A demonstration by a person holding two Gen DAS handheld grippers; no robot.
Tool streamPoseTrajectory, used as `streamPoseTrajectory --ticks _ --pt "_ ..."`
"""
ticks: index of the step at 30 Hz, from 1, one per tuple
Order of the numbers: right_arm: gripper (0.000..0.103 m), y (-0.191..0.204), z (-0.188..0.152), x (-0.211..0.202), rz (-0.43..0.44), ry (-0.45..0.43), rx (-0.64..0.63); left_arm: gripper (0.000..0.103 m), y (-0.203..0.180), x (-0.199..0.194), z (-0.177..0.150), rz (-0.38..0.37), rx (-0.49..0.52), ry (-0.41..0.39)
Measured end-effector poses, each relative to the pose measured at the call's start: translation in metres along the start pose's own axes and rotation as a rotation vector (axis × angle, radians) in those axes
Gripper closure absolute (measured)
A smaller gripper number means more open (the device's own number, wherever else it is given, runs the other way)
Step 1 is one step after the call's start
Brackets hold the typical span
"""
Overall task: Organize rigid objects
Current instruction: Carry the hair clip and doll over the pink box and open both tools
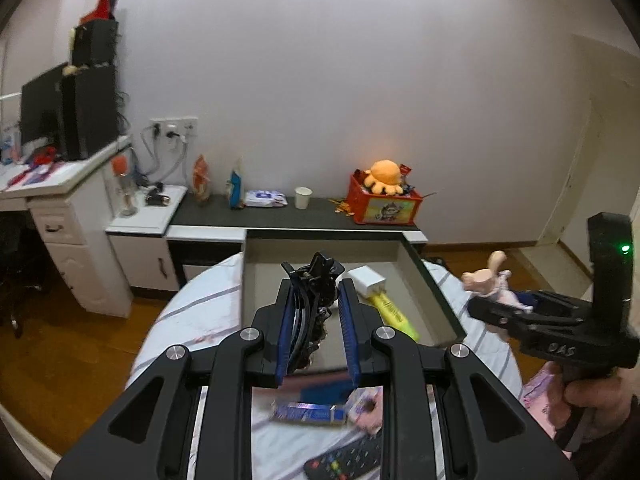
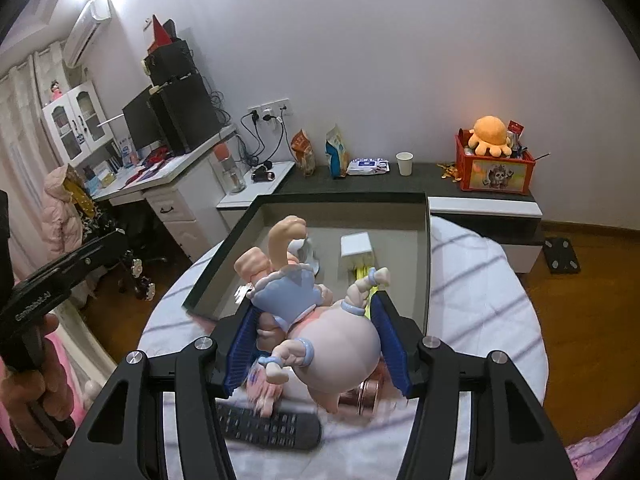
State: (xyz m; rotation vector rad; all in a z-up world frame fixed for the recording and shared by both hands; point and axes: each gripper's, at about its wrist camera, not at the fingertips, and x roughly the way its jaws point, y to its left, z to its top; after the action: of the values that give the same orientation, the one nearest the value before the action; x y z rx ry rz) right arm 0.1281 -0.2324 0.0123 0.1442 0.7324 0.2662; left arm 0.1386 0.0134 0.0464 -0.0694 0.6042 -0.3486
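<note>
A shallow grey box (image 1: 440, 300) (image 2: 424, 248) lies on a white striped round table. In it are a white charger (image 1: 366, 279) (image 2: 356, 245) and a yellow highlighter (image 1: 394, 314). My left gripper (image 1: 316, 300) is shut on a black mechanical toy (image 1: 314, 292) and holds it over the box. My right gripper (image 2: 316, 308) is shut on a pink and blue figurine (image 2: 316, 320) above the box's near edge; the figurine also shows in the left wrist view (image 1: 492, 280).
On the table near me lie a black remote (image 2: 268, 426) (image 1: 344, 460), a blue packet (image 1: 310, 414) and a copper-coloured cylinder (image 2: 370, 398). Behind stands a low dark shelf (image 1: 280, 216) with snack bags, a paper cup (image 1: 303, 198) and a red toy crate (image 1: 384, 204).
</note>
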Motion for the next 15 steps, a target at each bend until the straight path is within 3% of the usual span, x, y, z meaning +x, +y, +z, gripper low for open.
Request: streamPoseTrajectory --ticks 6,15 --pt "0.046 -0.010 0.018 0.048 -0.007 0.070 0.015 0.081 0.000 0.062 0.013 -0.032 -0.006 0.078" --pt "0.046 -0.020 0.016 0.122 -0.033 0.223 0.018 0.081 0.007 0.153 -0.007 -0.031 -0.039 0.243"
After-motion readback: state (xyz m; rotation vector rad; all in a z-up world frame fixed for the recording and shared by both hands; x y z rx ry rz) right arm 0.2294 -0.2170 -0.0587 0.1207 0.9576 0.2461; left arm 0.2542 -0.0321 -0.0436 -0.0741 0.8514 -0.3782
